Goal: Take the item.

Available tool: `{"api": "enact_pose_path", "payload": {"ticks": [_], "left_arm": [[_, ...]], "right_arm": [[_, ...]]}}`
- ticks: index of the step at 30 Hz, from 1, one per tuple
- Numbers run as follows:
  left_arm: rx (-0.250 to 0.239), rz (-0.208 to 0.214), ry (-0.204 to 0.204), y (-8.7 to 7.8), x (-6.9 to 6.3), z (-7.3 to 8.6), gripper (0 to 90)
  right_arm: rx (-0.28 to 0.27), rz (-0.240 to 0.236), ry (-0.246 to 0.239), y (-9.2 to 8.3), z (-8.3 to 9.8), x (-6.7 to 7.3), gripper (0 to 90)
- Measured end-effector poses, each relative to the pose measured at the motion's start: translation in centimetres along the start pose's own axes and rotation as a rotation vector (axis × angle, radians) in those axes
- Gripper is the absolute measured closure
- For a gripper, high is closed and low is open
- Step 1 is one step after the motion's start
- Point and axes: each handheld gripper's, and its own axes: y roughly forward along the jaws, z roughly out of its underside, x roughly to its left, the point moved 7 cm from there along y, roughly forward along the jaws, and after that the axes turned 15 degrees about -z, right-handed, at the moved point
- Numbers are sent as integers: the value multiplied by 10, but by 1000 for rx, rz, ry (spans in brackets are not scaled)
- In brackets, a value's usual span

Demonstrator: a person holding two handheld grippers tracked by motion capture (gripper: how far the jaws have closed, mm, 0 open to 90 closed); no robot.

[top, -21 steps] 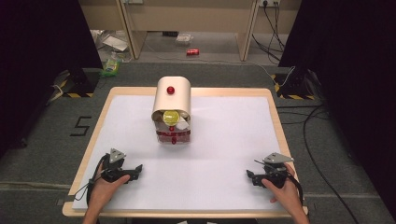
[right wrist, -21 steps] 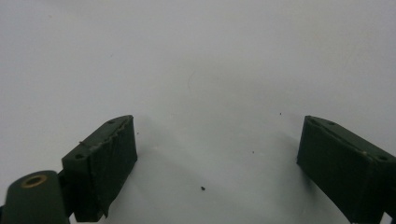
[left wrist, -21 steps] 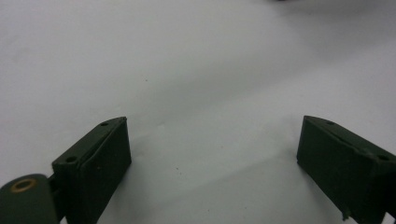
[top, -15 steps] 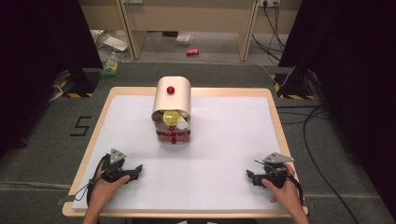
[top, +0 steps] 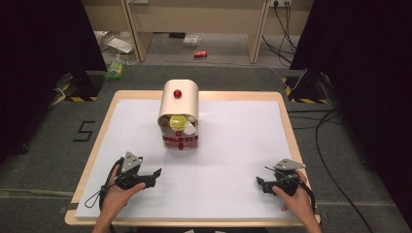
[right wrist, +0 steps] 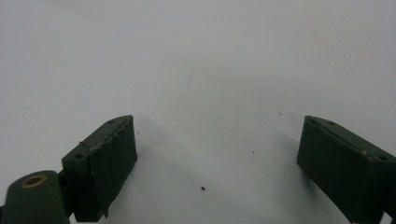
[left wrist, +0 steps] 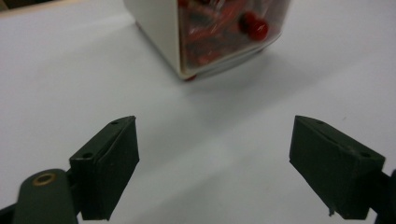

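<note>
While both grippers are held low over the white-covered bench [top: 233, 145], nothing is gripped by either. The left gripper [top: 156, 172] is seen from above at the near left of the bench, held in the left hand [top: 116, 194]; in the left gripper view its jaws are spread wide with only white surface between them. The right gripper [top: 260, 181] is held in the right hand [top: 296, 196] at the near right, and in the right gripper view its jaws are likewise parted wide over bare white surface marked by a few dark specks.

Ahead of the left jaws, and slightly to their right in the left gripper view, a cream container [left wrist: 159, 28] is set well apart from them. Its rounded lid, fitted with a red knob [top: 178, 93], is raised, and a yellow round item [top: 178, 121] is seen inside the upper opening. Through the clear lower front [left wrist: 229, 32], which carries a red knob of its own, red and dark contents are visible, possibly wrapped items, though the blur prevents a firm reading. From the right jaws the container is farther off, across the bench.
</note>
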Motion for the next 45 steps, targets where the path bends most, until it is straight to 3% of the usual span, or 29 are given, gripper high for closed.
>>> {"api": "enact_pose_path", "payload": {"ticks": [8,23,45], "left_arm": [[-124,63,32,-15,-23,-46,156],[-181,91,91,-21,-31,-105,156],[-148,81,125,2,-37,-127,159]], "right_arm": [[0,0,0,0,0,0,122],[0,0,2,0,0,0,122],[0,0,2,0,0,0,122]]}}
